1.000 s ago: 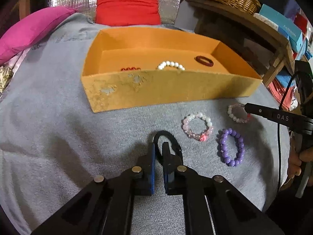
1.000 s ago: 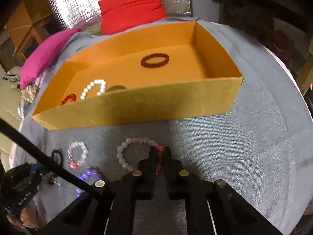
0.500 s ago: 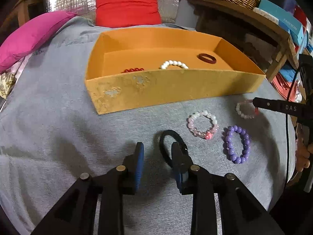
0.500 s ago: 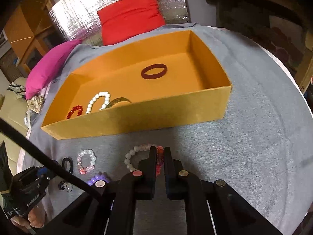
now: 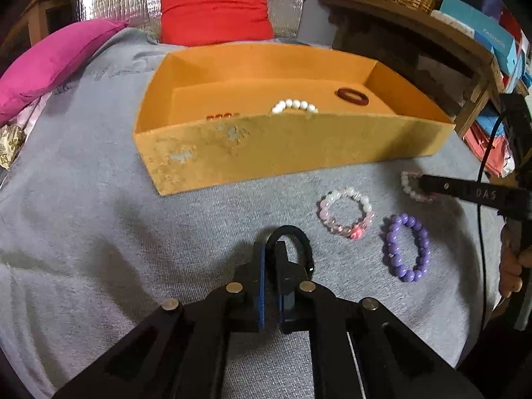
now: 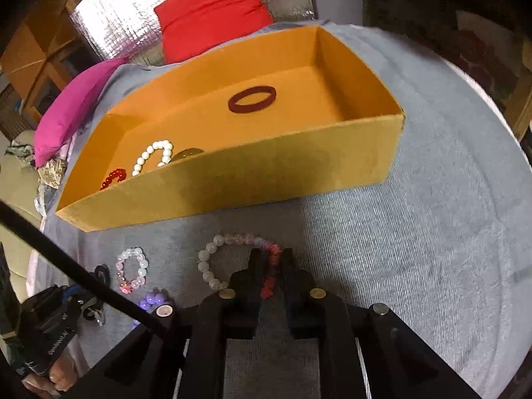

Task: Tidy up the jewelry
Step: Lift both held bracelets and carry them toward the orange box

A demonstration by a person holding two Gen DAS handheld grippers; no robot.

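Surface: grey cloth [image 5: 99, 232] covers our work area, with a pink cushion [image 5: 56, 56] far left and a red cushion [image 5: 212, 10] behind.
Box: our orange box [image 5: 282, 146] sits mid-cloth; inside it we see red beads [image 6: 114, 178], a white bead bracelet [image 6: 153, 158] and a dark red ring [image 6: 252, 99].
Left gripper: our left gripper [image 5: 271, 252] opened half a second ago and has closed again; its jaws are now clenched on the near side of the black hair tie [image 5: 299, 239], which lies on the cloth in front of the box.
Loose pieces: to the right of the tie we see a pink bead bracelet [image 5: 345, 212] and a purple bead bracelet [image 5: 405, 249], both untouched.
Right gripper: our right gripper [image 6: 269, 259] was clamped a second ago; its jaws have just been opening slightly, with the red section of the pale bead bracelet [image 6: 216, 259] between them. We cannot tell whether the pads press it now.
Meaning: we judge that the left side re-gripped for a firmer hold and can lift the tie into the box next; the right hold looks less certain.
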